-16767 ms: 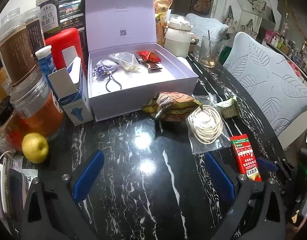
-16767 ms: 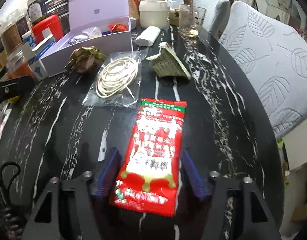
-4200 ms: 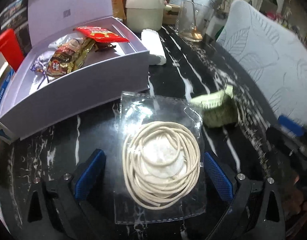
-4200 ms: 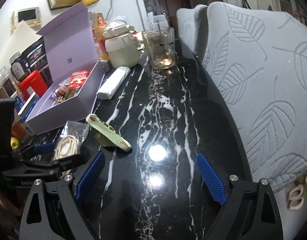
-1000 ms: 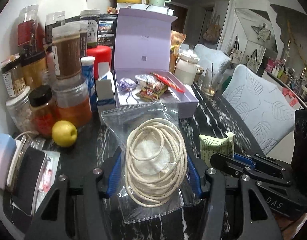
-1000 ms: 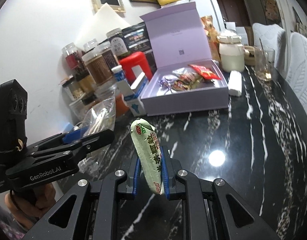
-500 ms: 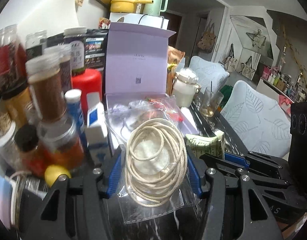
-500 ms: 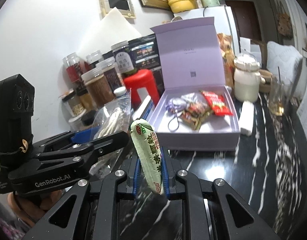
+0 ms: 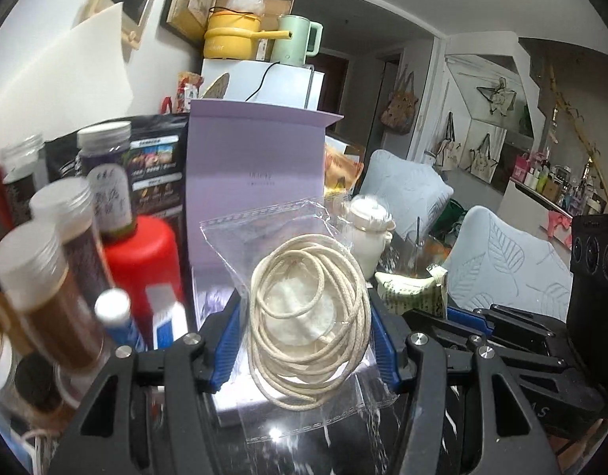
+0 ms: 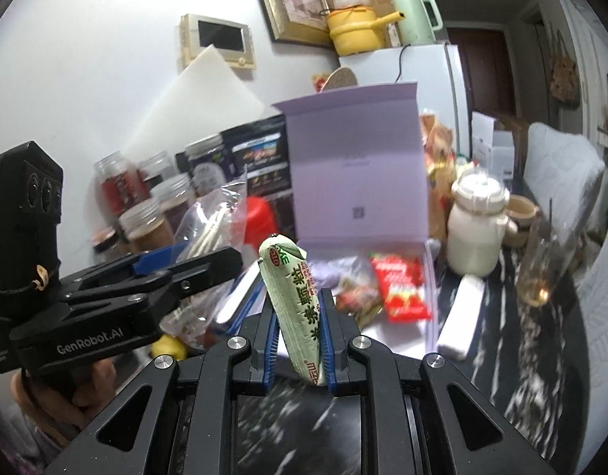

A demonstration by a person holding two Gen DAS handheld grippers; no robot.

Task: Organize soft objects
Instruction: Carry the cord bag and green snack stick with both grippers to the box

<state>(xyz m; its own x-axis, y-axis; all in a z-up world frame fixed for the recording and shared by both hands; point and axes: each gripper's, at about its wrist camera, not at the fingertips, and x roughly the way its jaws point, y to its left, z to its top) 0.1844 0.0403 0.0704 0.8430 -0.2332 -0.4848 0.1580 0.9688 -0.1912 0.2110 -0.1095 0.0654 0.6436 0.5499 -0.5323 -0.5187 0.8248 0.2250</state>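
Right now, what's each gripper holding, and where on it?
Left gripper clamps the clear bag of coiled cord across the sides of its middle. Right gripper pinches the green packet on its lower half, standing upright.

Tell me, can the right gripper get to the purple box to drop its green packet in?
Probably yes. The right gripper, shut on the green packet, faces the purple box, whose lid stands open. Nothing sits between them, and the left gripper with its rope bag is off to the side.
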